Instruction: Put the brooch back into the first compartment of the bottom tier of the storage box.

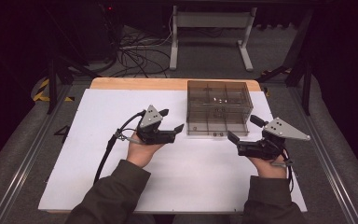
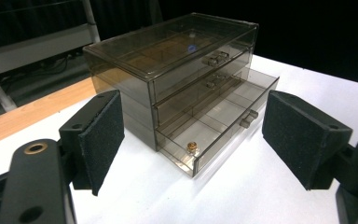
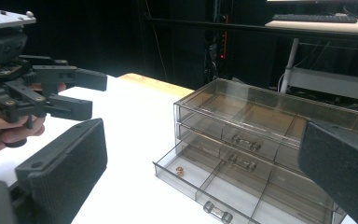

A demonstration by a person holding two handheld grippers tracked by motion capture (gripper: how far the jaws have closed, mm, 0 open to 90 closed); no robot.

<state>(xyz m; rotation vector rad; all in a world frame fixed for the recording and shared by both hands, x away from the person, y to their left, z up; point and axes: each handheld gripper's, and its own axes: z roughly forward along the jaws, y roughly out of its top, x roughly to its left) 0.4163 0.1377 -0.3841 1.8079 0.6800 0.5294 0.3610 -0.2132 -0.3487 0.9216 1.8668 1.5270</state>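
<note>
Left hand-held gripper (image 1: 172, 119), right hand-held gripper (image 1: 245, 129) gape beside drawer box (image 1: 219, 108).

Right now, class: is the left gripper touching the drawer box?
Apart. The high view shows white table between the left gripper and the drawer box; the left gripper view shows its open jaws short of the box.

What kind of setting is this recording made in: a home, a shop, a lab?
Most likely a lab or recording studio, not a home. A white-covered table stands among dark surroundings, loose cables trail over the floor behind it, and a desk with a keyboard sits in the background.
</note>
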